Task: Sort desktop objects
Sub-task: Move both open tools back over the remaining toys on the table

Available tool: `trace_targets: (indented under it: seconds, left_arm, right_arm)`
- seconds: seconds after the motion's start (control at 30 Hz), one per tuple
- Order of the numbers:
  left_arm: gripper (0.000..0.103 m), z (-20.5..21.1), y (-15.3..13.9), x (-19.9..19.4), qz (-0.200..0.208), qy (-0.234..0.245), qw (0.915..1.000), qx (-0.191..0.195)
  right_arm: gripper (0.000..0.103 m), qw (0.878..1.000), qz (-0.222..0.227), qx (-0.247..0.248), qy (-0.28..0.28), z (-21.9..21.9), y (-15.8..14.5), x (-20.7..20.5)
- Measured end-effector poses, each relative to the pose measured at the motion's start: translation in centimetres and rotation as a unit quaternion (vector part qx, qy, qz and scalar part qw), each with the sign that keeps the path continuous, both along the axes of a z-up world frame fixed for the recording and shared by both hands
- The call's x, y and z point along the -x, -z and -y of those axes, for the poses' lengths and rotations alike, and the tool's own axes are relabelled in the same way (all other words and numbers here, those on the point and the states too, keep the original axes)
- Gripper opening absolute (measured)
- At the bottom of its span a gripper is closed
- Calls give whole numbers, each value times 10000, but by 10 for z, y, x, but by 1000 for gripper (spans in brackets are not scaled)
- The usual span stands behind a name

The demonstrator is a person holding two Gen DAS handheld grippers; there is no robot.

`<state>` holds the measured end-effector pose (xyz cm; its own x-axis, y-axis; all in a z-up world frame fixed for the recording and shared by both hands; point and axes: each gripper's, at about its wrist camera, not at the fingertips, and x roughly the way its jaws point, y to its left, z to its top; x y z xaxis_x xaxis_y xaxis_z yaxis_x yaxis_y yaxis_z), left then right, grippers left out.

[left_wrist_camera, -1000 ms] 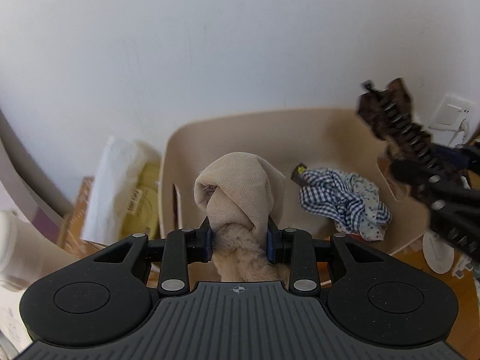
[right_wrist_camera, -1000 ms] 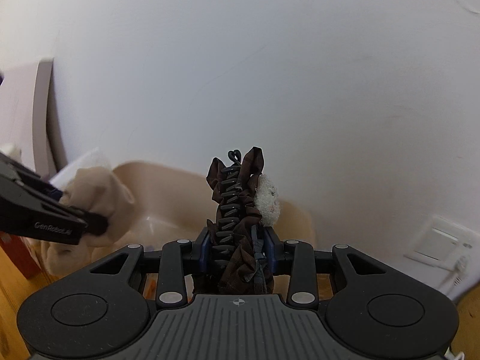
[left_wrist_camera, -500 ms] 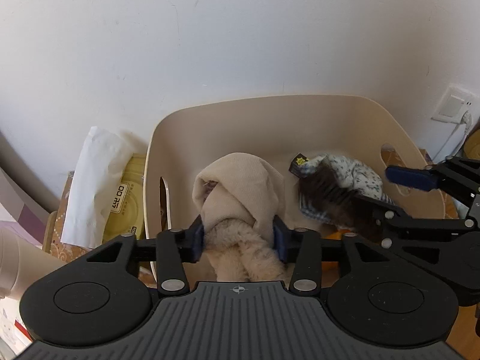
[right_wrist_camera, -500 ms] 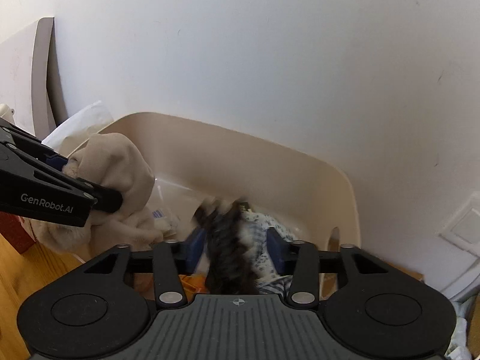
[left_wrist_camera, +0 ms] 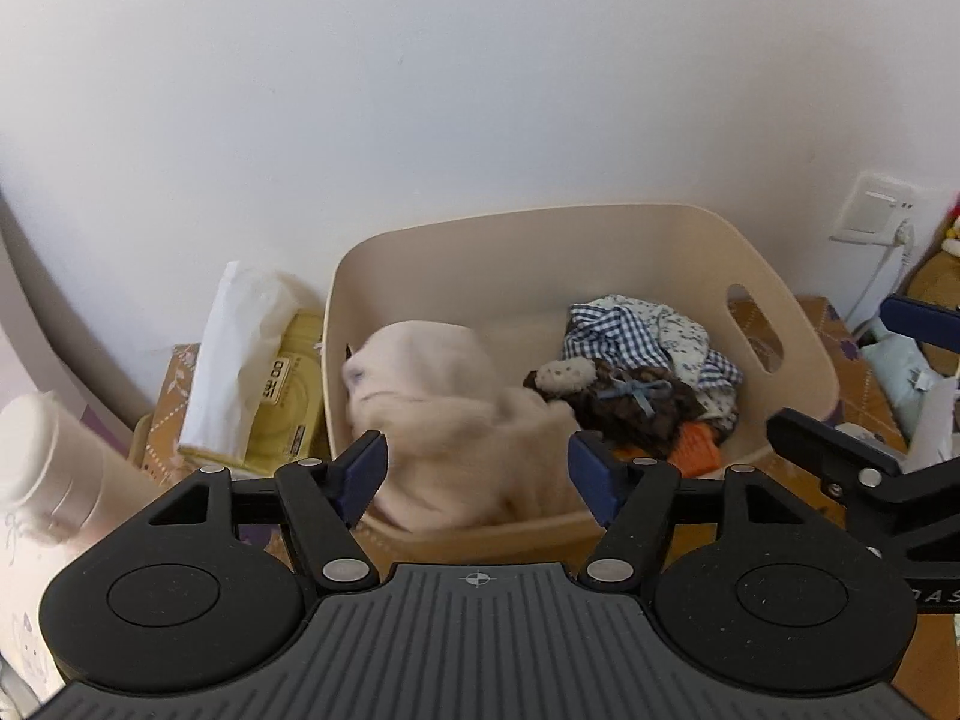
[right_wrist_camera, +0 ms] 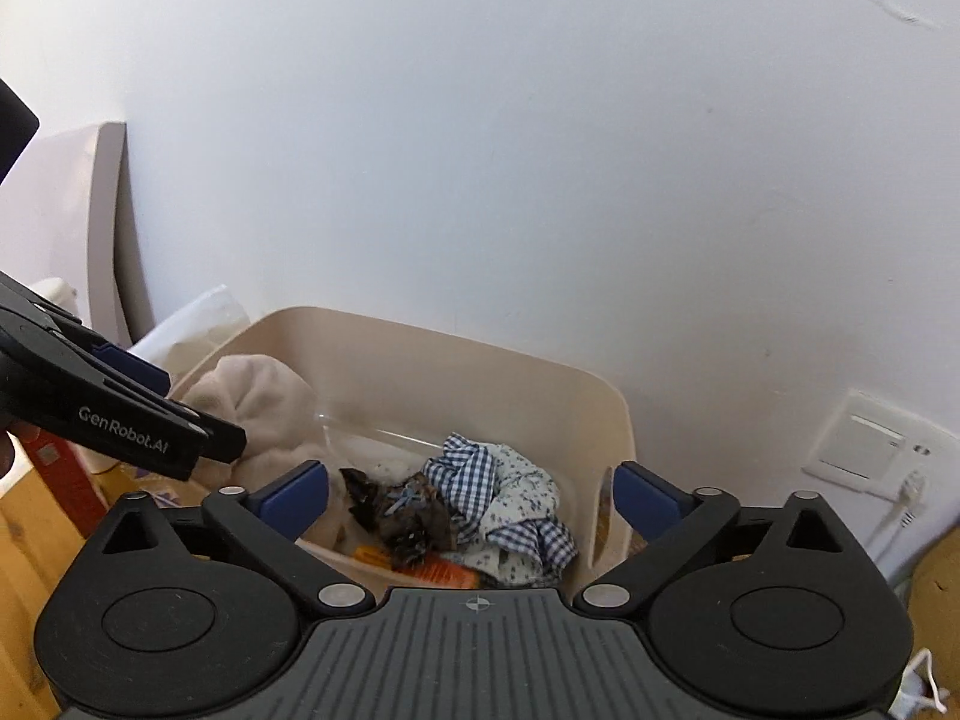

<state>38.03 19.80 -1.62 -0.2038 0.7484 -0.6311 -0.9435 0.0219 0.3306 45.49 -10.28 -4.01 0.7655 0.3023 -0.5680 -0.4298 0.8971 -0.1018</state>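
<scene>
1. Left gripper point(left_wrist_camera: 477, 471): jaws have just been opening and stand apart, pads clear of the beige cloth point(left_wrist_camera: 444, 414), which lies blurred between them.
2. Right gripper point(right_wrist_camera: 471, 495): jaws have just been opening, now spread wide, holding nothing.
3. Brown ruffled hair clip point(right_wrist_camera: 405, 513) lies in the beige basket point(right_wrist_camera: 480, 360), checked cloth point(right_wrist_camera: 504, 498) at its 3 o'clock.

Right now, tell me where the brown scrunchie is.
The brown scrunchie lies inside the beige bin, centre of the left wrist view, between the cream cloth and the checked cloth.
</scene>
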Motion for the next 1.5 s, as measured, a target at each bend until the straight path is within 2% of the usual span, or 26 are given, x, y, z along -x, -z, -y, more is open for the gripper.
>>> trace_targets:
  seconds: [0.13,0.33,0.6,0.87,1.1,1.17,1.33,1.5]
  left_arm:
    - [68,29,-6,-4,-4,-93,10000,-29]
    - [68,67,-5,-11,-66,-75,9999,75]
    - [68,113,20,-13,-37,-388,9979,509]
    - [68,143,43,-3,178,-773,9926,922]
    - [68,162,62,3,496,-1147,9839,1278]
    - [68,165,68,5,618,-1262,9804,1384]
    - [68,172,82,8,1056,-1656,9666,1644]
    - [68,176,96,9,1489,-2036,9504,1818]
  right_arm:
    - [103,9999,-35,-118,62,19,-11,24]
    - [103,9998,-160,-104,112,33,-7,53]
    - [103,9989,-448,152,-50,47,5,95]
    - [103,9964,-678,321,-398,45,18,131]
    - [103,9911,-836,380,-966,32,31,155]
    - [99,9876,-881,508,-1194,25,36,161]
    - [91,9765,-956,950,-1681,5,52,171]
    - [86,9691,-1149,1119,-1872,-4,67,174]
